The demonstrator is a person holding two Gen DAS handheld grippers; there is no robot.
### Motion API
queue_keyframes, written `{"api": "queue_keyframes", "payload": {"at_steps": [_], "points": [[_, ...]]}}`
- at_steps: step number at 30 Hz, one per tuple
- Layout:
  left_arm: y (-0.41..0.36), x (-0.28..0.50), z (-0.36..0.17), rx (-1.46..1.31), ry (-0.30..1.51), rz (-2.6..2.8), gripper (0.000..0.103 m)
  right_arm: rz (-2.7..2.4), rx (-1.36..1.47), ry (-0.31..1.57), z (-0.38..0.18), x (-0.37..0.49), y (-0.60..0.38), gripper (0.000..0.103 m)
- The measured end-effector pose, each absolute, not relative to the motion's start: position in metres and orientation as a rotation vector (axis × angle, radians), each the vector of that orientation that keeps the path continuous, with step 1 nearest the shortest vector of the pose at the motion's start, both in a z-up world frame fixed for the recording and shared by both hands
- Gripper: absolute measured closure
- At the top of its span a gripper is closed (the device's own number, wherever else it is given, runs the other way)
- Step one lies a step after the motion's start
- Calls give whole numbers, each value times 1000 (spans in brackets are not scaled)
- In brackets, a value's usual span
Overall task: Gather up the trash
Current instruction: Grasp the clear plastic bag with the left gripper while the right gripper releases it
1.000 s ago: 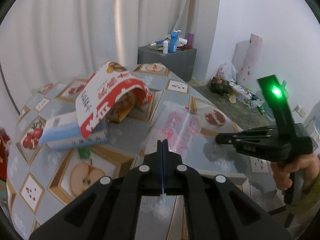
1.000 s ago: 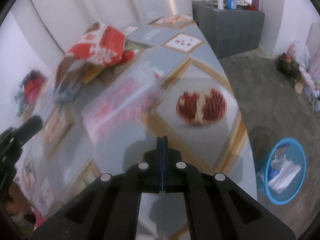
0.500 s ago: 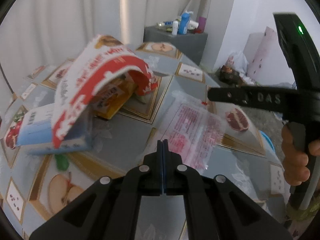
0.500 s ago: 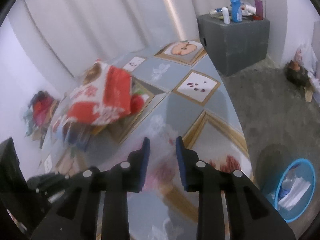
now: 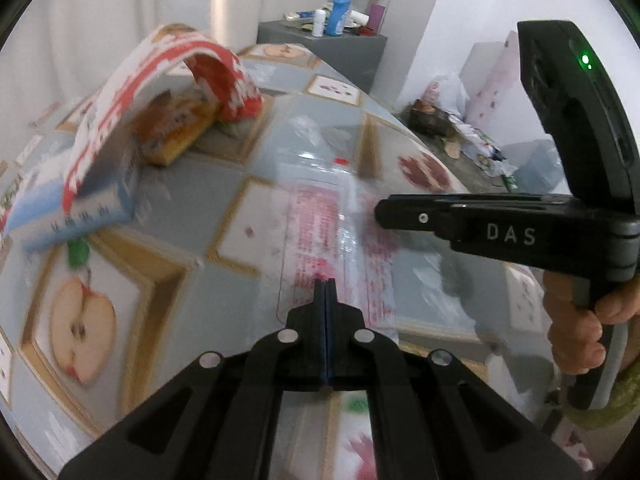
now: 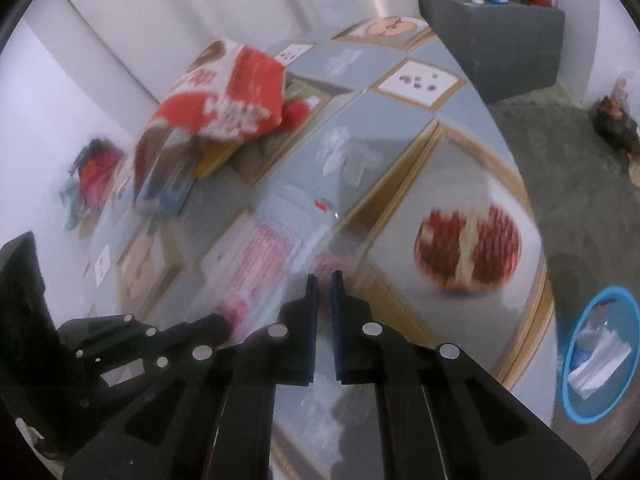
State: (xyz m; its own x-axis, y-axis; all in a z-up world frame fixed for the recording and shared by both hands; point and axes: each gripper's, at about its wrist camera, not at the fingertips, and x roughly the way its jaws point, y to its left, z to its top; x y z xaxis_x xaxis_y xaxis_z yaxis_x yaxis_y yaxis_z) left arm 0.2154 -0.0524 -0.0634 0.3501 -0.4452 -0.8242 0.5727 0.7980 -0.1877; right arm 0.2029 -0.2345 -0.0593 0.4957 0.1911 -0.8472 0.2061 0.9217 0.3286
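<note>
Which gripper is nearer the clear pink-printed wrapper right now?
Too close to call. The left gripper, shut, hangs over the wrapper's near edge; the right gripper, slightly open, hangs over its right part.

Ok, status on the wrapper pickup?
Left gripper shut, empty. Right gripper slightly open over clear wrapper, not gripping. Wrapper flat on table. Nothing blocking.

Both grippers are now closer to the clear plastic wrapper (image 5: 340, 216) than a second ago. The left gripper (image 5: 326, 284), fingers pressed together throughout, now has its tips over the wrapper's near edge. The right gripper (image 6: 325, 280), shut a second ago, now shows a narrow gap between its fingers, above the wrapper (image 6: 280, 240).
</note>
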Motion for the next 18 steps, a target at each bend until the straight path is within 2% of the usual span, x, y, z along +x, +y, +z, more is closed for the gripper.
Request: {"api": "queue_keyframes", "payload": {"at_steps": [12,18], "points": [[-19,143,-71,-32,1161,-807,103,90,428,1096,-62,143,-188,97],[16,122,-59,-83,1107,-717,103,97,424,1080,-65,132,-172,97]]}}
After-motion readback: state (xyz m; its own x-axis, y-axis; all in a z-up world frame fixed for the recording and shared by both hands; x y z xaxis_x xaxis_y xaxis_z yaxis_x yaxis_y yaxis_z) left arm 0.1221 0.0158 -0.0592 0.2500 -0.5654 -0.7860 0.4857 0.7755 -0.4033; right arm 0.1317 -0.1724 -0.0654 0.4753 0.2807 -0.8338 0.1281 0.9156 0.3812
